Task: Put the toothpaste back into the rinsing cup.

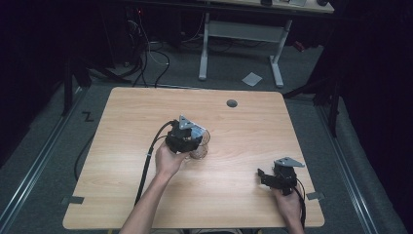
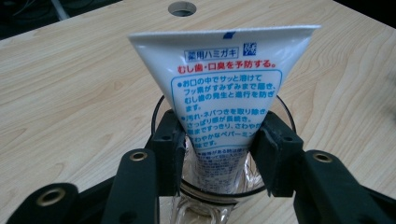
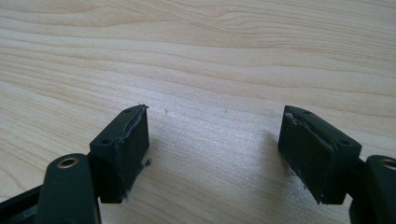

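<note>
"薬用ハミガキ" on toothpaste tube (image 2: 224, 88)

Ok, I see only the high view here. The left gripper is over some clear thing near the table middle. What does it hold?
Observer: The left gripper is shut on a white toothpaste tube with blue and red Japanese print.
Operator: And the clear thing?
Observer: A clear glass cup; the tube stands inside it, flat crimped end up, rising above the rim.
Operator: Does the right gripper carry anything?
Observer: No. The right gripper has its jaws wide apart, with bare wooden table between them.
</note>
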Motion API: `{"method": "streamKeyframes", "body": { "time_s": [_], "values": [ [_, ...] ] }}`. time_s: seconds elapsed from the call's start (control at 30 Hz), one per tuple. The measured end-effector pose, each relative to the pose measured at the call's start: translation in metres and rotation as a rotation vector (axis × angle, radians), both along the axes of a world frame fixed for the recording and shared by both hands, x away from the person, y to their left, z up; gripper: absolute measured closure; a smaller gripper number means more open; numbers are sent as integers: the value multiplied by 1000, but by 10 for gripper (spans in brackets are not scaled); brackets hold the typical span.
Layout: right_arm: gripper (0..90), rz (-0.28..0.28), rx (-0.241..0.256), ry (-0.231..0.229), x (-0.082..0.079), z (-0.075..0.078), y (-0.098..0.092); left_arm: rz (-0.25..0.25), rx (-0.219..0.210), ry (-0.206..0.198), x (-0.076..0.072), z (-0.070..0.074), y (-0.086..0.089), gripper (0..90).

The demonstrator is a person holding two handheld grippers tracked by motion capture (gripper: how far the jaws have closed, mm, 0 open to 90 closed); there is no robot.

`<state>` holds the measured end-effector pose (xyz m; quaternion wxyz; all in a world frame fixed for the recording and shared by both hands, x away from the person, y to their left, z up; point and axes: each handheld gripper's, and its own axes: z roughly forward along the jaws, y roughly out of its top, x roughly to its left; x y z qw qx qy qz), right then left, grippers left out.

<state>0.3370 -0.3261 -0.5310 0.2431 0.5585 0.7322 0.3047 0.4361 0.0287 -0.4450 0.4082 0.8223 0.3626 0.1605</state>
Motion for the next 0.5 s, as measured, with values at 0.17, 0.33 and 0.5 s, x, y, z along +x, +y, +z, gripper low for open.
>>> {"method": "streamKeyframes", "body": {
  "time_s": [0.17,0.33,0.5],
  "values": [
    [245,0,0,0,0,0,0,-6,-1,0,-3,0,1,544],
    [245,-1,0,0,0,0,0,-12,3,-1,-5,0,0,524],
    [246,-1,0,0,0,0,0,-10,1,0,-5,0,0,518]
  ]
}}
